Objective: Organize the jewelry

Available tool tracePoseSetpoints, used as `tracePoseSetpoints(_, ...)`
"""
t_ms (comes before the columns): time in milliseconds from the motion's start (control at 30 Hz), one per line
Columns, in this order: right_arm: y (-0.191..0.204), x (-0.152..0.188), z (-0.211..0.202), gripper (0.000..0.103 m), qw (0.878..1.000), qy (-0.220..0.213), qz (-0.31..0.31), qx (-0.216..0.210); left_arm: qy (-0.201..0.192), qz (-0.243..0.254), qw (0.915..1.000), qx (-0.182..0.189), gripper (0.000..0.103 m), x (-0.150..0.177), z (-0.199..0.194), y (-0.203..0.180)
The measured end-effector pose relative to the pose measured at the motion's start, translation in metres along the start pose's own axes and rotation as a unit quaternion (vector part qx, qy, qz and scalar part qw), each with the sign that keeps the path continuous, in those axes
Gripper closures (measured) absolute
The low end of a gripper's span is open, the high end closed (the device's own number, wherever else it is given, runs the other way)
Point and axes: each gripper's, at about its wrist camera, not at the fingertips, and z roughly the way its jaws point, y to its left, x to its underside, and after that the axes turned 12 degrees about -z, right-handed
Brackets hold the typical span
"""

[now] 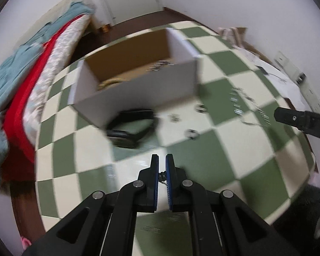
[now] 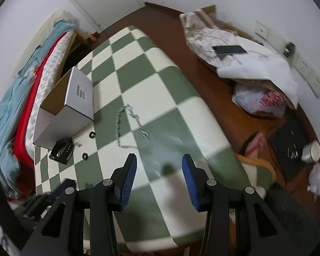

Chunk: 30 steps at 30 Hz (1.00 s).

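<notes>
**A:** What is the left gripper (image 1: 162, 160) carrying?

**B:** Its jaws are pinching together on a small metal piece (image 1: 161, 176), some little item of jewelry with a thin chain trailing from it; blur is keeping me from naming it. It is hanging above the checkered table (image 1: 234, 170), short of the white cardboard box (image 1: 138, 93).

**A:** So how far along is the sorting?

**B:** I'd judge it partway. Something gold-coloured (image 1: 108, 83) and something silvery (image 1: 160, 65) are already lying inside the box. Left on the table are the black band (image 2: 60, 149) just beside the box wall, two small dark rings (image 2: 92, 134) (image 2: 85, 156), a tiny silver bit (image 2: 77, 143) between them, and the long silver chain (image 2: 130, 128) lying in a loop.

**A:** And the right gripper (image 2: 159, 159)?

**B:** Its jaws are standing apart with nothing between them, pointing down at the table near the chain. That chain is looking like its likely next pick, though that is only my guess.

**A:** Any writing you can read?

**B:** A dark printed label (image 2: 81, 92) is showing on the box's side, too blurred to read. Farther out, a phone (image 2: 229, 49) is resting on a cloth-covered heap beyond the table, and no text is legible there either.
</notes>
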Motion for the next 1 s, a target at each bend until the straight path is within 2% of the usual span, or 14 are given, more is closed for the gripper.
tracePoseSetpoints(67,0.013,-0.012,0.010,0.056,1.000,0.000,-0.029,0.004,0.004,-0.017,0.9998,-0.006,0.099,-0.005,0.002,0.016)
tracePoseSetpoints(233,0.047,-0.039,0.039,0.056,0.993,0.008,-0.104,0.046,0.015,-0.055,0.9983,-0.013,0.099,-0.007,0.005,0.048)
tracePoseSetpoints(300,0.059,-0.045,0.051,0.051,0.991,0.016,-0.123,0.041,0.019,-0.063,0.9978,-0.014,0.099,-0.008,0.007,0.055)
tracePoseSetpoints(333,0.067,-0.046,0.058,0.042,0.990,0.024,-0.137,0.040,0.022,-0.066,0.9975,-0.014,0.099,-0.008,0.008,0.058)
tracePoseSetpoints(400,0.077,-0.046,0.071,0.039,0.986,0.040,-0.156,0.052,0.023,-0.071,0.9971,-0.016,0.099,-0.007,0.008,0.063)
tracePoseSetpoints(433,0.082,-0.044,0.073,0.039,0.983,0.034,-0.169,0.067,0.024,-0.073,0.9969,-0.017,0.099,-0.006,0.007,0.065)
tracePoseSetpoints(500,0.090,-0.041,0.078,0.043,0.977,0.033,-0.186,0.099,0.025,-0.078,0.9965,-0.016,0.099,-0.006,0.007,0.069)
tracePoseSetpoints(533,0.092,-0.040,0.078,0.061,0.977,0.025,-0.187,0.101,0.025,-0.079,0.9965,-0.015,0.099,-0.007,0.006,0.070)
tracePoseSetpoints(567,0.093,-0.040,0.077,0.097,0.977,0.017,-0.188,0.103,0.024,-0.079,0.9965,-0.015,0.099,-0.008,0.005,0.071)
tracePoseSetpoints(700,0.085,-0.041,0.072,0.099,0.983,0.021,-0.165,0.079,0.013,-0.086,0.9962,-0.003,0.099,-0.013,-0.006,0.075)
tracePoseSetpoints(867,0.070,-0.037,0.036,0.099,0.994,-0.009,-0.107,0.013,-0.003,-0.096,0.9952,0.020,0.099,-0.024,-0.027,0.079)
tracePoseSetpoints(1000,0.075,-0.040,0.007,0.099,0.995,-0.032,-0.097,-0.019,-0.015,-0.100,0.9941,0.039,0.099,-0.034,-0.044,0.082)
